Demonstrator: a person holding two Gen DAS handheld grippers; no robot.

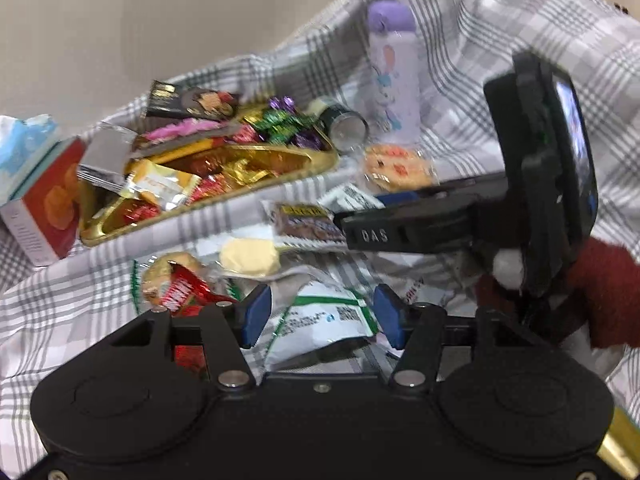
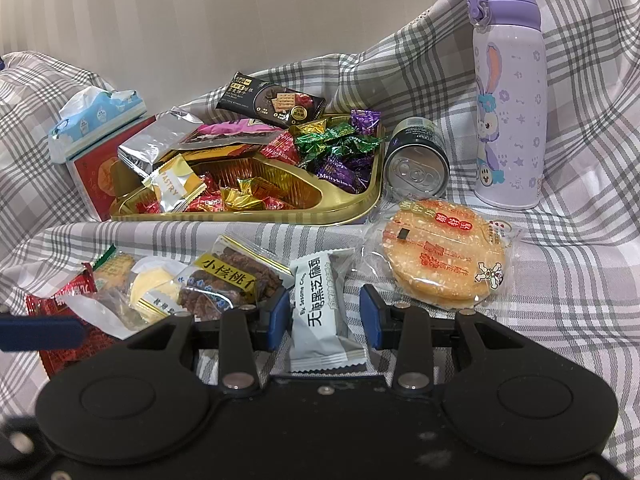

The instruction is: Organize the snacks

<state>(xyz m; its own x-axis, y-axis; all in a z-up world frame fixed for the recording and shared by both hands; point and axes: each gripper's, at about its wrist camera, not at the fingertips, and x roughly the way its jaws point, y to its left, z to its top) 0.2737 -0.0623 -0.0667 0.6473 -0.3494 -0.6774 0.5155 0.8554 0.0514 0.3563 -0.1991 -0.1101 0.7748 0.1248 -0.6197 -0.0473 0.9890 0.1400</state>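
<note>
A gold tray [image 2: 344, 208] heaped with wrapped sweets and small packets sits on the checked cloth. Loose snacks lie in front of it: a round rice cracker pack [image 2: 444, 260], a walnut snack pack [image 2: 236, 288], a yellow cake [image 2: 154, 292] and a red packet [image 2: 68, 320]. My right gripper [image 2: 324, 320] straddles a pale sesame cake packet [image 2: 320, 312] lying on the cloth, with a gap at the right pad. My left gripper [image 1: 323, 318] stands open around a white and green packet [image 1: 320, 320] without pressing it. One right gripper finger [image 1: 368, 236] crosses the left wrist view.
A lilac bottle [image 2: 508, 100] stands at the back right, and a can [image 2: 416, 164] lies beside the tray. A tissue pack [image 2: 96, 120] rests on a red box [image 2: 96, 176] left of the tray. A red sleeve [image 1: 600, 280] shows behind the right gripper.
</note>
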